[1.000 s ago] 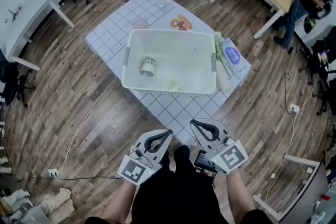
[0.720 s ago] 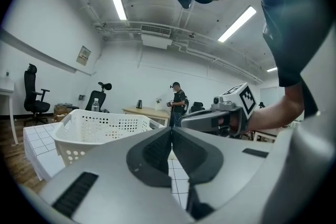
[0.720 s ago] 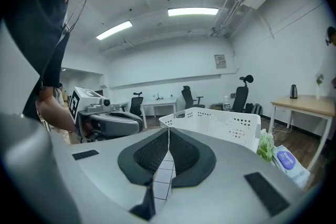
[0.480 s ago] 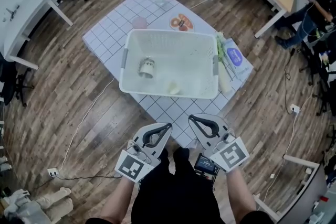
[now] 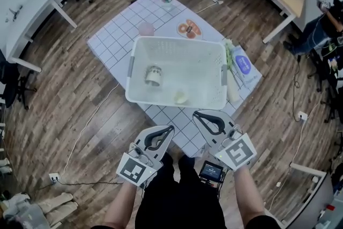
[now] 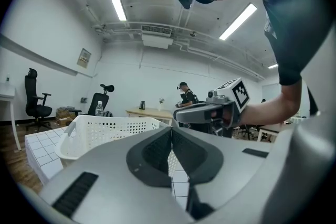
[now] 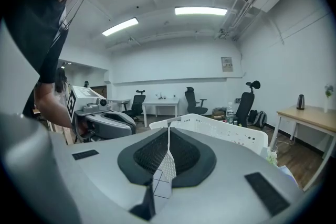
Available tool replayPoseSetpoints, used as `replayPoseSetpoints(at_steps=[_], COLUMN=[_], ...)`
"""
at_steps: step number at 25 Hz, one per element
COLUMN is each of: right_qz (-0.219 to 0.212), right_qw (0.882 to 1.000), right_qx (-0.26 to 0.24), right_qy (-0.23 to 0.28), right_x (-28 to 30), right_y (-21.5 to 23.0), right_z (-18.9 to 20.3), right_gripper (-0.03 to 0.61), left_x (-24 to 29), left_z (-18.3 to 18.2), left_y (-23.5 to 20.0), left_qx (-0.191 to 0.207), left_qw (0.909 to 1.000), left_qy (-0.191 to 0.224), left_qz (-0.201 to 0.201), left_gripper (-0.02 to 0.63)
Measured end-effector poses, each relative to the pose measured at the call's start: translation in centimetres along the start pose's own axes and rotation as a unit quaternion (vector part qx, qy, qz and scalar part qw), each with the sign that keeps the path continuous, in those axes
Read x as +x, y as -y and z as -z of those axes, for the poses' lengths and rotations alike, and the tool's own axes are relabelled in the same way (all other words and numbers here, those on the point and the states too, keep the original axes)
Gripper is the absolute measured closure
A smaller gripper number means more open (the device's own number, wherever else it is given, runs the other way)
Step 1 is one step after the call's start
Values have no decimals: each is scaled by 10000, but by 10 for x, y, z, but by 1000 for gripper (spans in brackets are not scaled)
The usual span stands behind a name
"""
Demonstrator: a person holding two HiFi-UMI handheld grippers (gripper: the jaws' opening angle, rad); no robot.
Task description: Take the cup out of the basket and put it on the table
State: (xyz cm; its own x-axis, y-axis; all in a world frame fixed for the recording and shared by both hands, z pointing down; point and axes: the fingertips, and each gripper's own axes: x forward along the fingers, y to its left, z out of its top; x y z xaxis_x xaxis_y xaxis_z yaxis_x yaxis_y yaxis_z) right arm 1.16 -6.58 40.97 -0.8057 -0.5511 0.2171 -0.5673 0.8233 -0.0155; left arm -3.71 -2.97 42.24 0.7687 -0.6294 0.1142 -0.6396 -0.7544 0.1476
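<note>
**Both grippers closed, cup lying loose in the basket: where the pick could fail**

The cup (image 5: pixel 154 75) lies on its side on the floor of the white basket (image 5: pixel 177 40), in its left half and near its left wall. The left gripper (image 5: pixel 168 130) and the right gripper (image 5: pixel 198 115) hover outside the basket's near wall, well apart from the cup. Each has its jaws pressed together with nothing between them.

The first risk is plain. If the jaws go in as they are, they only push the cup, and a cup on its side probably rolls away across the basket's floor.

The basket's walls stand high around the cup, so a level reach likely catches the rim. The basket looks light. A knock could slide it on the table (image 5: pixel 115 35) towards the plate (image 5: pixel 189 29) and the small pink vessel (image 5: pixel 146 28) just beyond its far wall.

A pale yellowish lump (image 5: pixel 180 97) sits inside against the basket's near wall. A gripper coming in over that wall may bump it.

A grip across the cup's curved side may slip as it closes, so taking it by the lip seems safer.

Free tabletop is scarce. Packets (image 5: pixel 244 66) crowd the basket's right side, and the bare tiles to its left and in front run close to the table's edges. A cup set there carelessly could tip off.
</note>
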Motion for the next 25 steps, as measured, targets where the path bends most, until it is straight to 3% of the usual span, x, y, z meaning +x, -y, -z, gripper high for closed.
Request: replayPoseSetpoints(at_steps=[14,25], right_qz=[100,-105], right_qw=[9995,9945], right_qx=[-217,-515], right_qy=[-224,-904], right_x=[40,75], right_y=[36,45], right_z=[-16,-8], right_gripper=[552,536], left_x=[-3,-10], left_z=[-3,-3], left_y=[-19,-33], left_qx=[-51,-51], left_qw=[9998,9997], left_qy=[81,108], left_qz=[-147,-219], left_gripper=[606,606])
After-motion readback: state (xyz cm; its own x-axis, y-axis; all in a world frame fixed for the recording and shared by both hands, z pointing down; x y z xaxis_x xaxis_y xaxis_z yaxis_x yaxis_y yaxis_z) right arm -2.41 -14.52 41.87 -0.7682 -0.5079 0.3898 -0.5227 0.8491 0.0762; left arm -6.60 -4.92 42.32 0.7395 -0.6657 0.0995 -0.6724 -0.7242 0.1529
